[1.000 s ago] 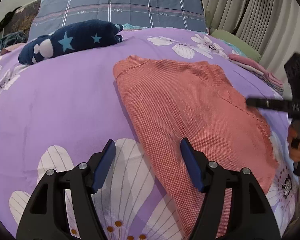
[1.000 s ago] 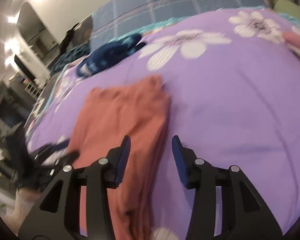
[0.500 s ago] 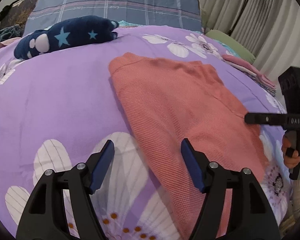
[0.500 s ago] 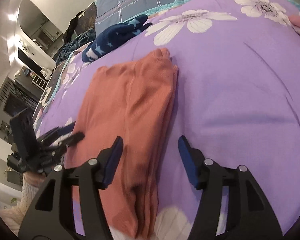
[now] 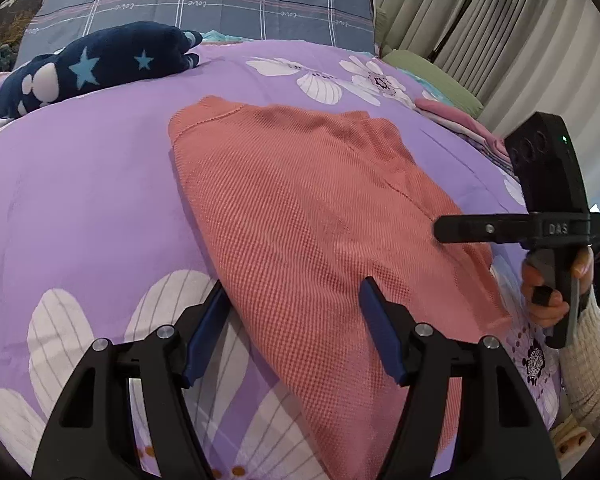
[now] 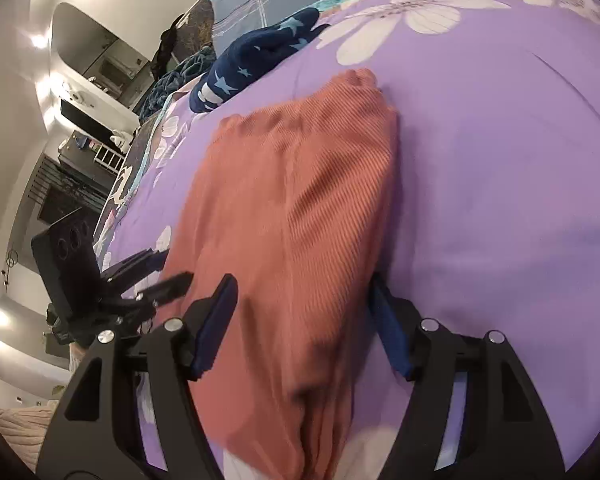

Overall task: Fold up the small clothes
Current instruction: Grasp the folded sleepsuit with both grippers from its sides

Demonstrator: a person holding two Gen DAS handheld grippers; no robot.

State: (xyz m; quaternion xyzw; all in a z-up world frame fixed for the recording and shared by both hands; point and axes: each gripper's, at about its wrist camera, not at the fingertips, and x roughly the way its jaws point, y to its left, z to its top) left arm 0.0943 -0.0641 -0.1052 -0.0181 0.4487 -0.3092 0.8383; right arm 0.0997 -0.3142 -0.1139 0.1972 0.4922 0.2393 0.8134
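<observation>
A salmon waffle-knit garment (image 5: 300, 208) lies folded lengthwise on the purple flowered bedspread (image 5: 80, 200). My left gripper (image 5: 294, 320) is open just above the garment's near left edge, which runs between its blue pads. The right gripper (image 5: 444, 229), held by a hand, comes in from the right over the garment's other side. In the right wrist view the right gripper (image 6: 300, 320) straddles the near end of the garment (image 6: 300, 200). Its jaws are opening, and the cloth lies between them without being pinched. The left gripper (image 6: 176, 268) shows at the left there.
A dark blue starred plush (image 5: 96, 64) lies at the back left, in front of a plaid pillow (image 5: 204, 0). A stack of folded pink clothes (image 5: 460, 124) and a green cushion (image 5: 432, 72) sit at the far right edge. Curtains and a floor lamp stand beyond.
The right gripper's jaws have widened and it has come down over the near end of the garment. The left gripper has tipped downward, so the garment's edge now runs between its fingers.
</observation>
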